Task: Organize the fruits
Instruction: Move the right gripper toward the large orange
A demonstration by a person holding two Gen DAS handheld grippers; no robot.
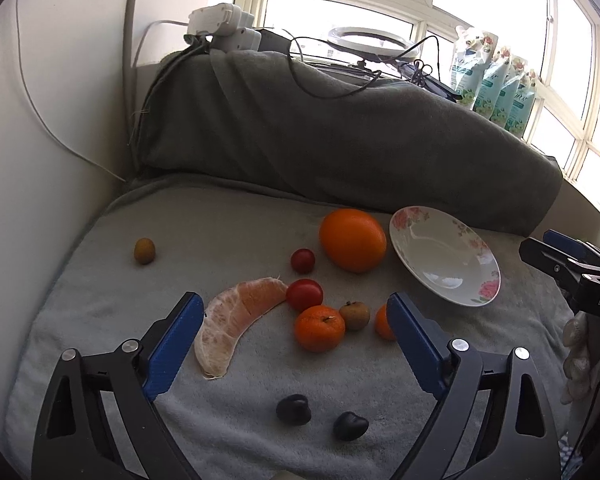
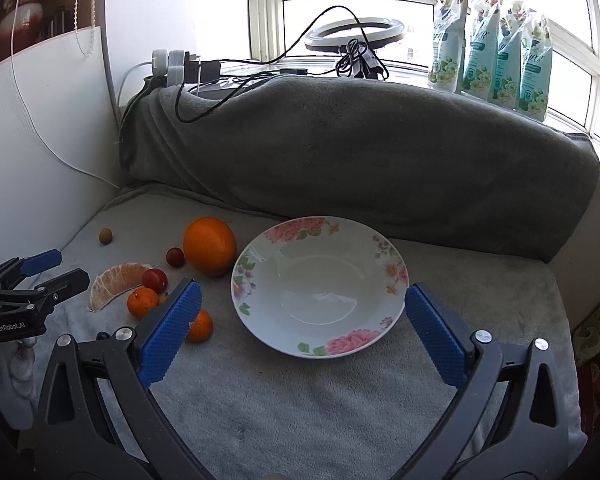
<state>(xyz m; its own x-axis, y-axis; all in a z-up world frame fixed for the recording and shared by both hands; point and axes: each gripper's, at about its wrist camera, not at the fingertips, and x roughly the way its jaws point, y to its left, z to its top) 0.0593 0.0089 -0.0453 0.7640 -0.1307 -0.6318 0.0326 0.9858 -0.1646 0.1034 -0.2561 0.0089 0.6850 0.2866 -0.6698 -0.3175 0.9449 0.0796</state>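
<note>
Two dark fruits (image 1: 294,409) lie nearest your wide-open, empty left gripper (image 1: 296,332), the mandarin (image 1: 319,328) cluster just ahead between its fingers, while your right gripper (image 2: 300,336), likewise spread and empty, frames the bare plate (image 2: 260,252) awaiting fruit.

A pale grey fleece blanket (image 1: 112,300) covers the worktop, and fruit lies scattered across it. Ahead of the left tool (image 1: 296,316) rest a peeled citrus segment (image 1: 236,320), two red tomatoes (image 1: 305,294), a mandarin (image 1: 319,328) and a large orange (image 1: 353,239). Two dark fruits (image 1: 293,409) lie nearer that tool. A floral plate (image 2: 260,312) sits empty between the fingers of the right tool (image 2: 300,314). A small brown fruit (image 1: 144,251) lies well apart, far left.
</note>
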